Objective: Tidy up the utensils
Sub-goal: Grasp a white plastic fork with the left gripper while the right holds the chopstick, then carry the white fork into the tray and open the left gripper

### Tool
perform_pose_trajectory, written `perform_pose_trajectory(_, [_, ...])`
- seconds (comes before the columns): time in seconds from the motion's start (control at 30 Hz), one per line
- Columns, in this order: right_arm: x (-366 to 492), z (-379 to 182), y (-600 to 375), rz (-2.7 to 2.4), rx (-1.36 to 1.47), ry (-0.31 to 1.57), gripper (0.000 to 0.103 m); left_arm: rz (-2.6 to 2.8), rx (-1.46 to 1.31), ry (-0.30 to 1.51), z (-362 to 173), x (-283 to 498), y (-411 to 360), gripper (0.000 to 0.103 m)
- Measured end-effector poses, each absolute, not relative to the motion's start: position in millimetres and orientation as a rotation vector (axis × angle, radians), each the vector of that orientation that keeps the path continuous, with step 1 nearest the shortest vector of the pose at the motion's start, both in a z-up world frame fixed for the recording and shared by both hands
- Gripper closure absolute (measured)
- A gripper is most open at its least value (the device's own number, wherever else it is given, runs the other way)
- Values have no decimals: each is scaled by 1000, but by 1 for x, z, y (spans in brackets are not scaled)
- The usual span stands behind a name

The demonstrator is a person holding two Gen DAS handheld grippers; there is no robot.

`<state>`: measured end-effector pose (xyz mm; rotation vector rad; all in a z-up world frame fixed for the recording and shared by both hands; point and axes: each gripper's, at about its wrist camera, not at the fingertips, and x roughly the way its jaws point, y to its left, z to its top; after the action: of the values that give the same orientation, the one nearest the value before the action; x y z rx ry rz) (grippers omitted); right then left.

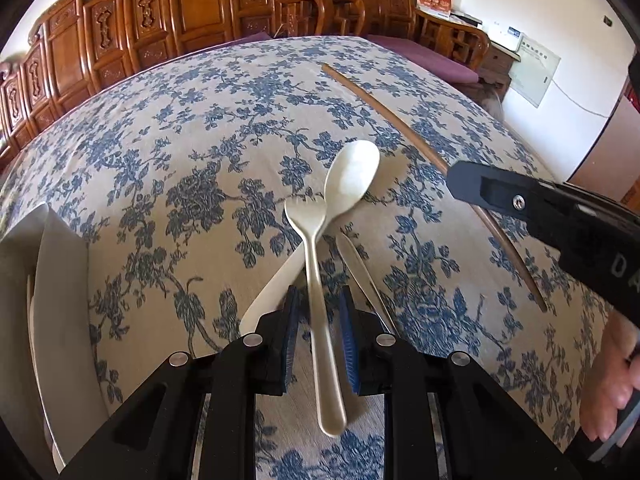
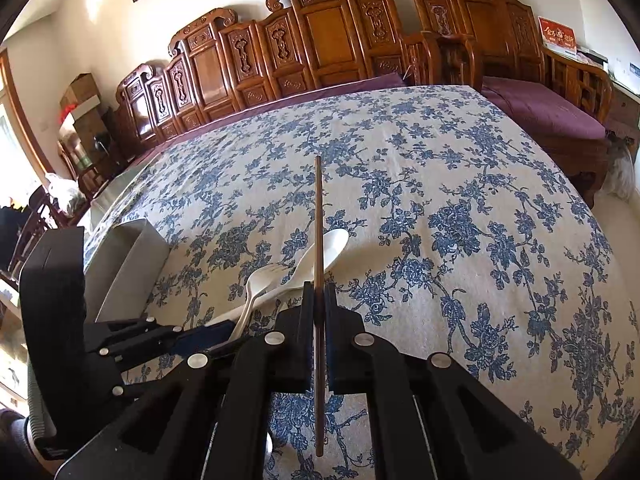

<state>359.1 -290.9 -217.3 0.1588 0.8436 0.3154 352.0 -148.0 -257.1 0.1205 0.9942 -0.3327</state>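
A cream fork [image 1: 314, 280] lies on the floral tablecloth with its handle between the pads of my left gripper [image 1: 319, 300], whose jaws stand open around it. A cream spoon [image 1: 352, 178] crosses under the fork, and a cream knife [image 1: 362, 276] lies just right of it. My right gripper [image 2: 319, 286] is shut on a brown chopstick [image 2: 318, 220] that points straight ahead. In the left wrist view the chopstick [image 1: 384, 110] runs diagonally at the right, under the right gripper [image 1: 460, 184]. The fork [image 2: 256, 284] and spoon [image 2: 326, 246] show left of the right gripper.
A white organizer tray [image 1: 60, 280] stands at the left table edge; it also shows in the right wrist view [image 2: 132, 264]. Carved wooden chairs [image 2: 320, 40] line the far side of the table. A purple cushioned bench [image 2: 544, 116] is at the right.
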Motion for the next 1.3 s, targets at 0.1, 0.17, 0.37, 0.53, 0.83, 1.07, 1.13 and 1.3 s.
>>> perform_pose_trajectory(0.1, [359,-219,-291,317,157,847,97,-319,125,992,-257,354,-147,95])
perform_pose_trajectory(0.17, [360,-219,-291,316,159,850,97,-303,119,992,-257,354,-144,96])
perform_pose_trajectory(0.37, [363,-219,-283,319,172,853,97,-309,125,969,-246,336,-137,96])
perform_pose_trajectory(0.53, [353,-219,-275,308,155,854,97,-318,138,922,-218,310,-126,96])
perform_pose_trajectory(0.83, [326,-213,-260,326,131,857,97,-276,136,856,-174,270,-90,96])
perform_pose_trajectory(1.07, [312,-203,-246,357,104,837,97,-220,126,833,-155,247,-55,96])
perform_pose_trajectory(1.13, [307,-200,-241,369,100,830,97,-205,121,829,-151,243,-47,96])
perform_pose_trajectory(1.3, [287,-197,-224,400,86,827,97,-162,83,819,-141,236,-18,96])
